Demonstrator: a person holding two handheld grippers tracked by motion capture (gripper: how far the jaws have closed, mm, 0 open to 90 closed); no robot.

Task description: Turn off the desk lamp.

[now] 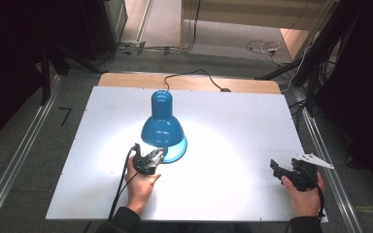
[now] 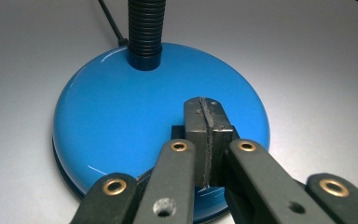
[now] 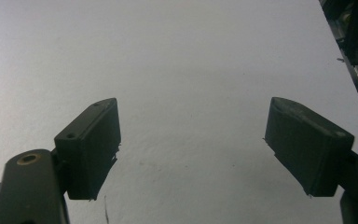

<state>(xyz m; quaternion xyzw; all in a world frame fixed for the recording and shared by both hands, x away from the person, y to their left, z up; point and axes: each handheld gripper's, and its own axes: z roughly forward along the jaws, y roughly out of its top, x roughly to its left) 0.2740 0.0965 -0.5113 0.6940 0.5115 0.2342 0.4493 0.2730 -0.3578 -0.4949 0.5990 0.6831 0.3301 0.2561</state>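
A blue desk lamp [image 1: 162, 127] stands near the table's middle, its shade bent down over a round blue base [image 2: 130, 116]. A black ribbed neck [image 2: 144, 28] rises from the back of the base. My left gripper [image 1: 158, 155] is shut with nothing between its pads. Its joined tips [image 2: 208, 112] lie over the near part of the base, and I cannot tell whether they touch it. My right gripper [image 1: 275, 167] rests at the table's right front. It stands open above bare white table [image 3: 191, 140], holding nothing.
The lamp's black cord [image 1: 194, 74] runs off the far edge of the white table [image 1: 252, 121]. A pool of light lies around the lamp. Metal rails [image 1: 19, 155] flank the table on both sides. Dark stands and cables crowd the floor at the back right.
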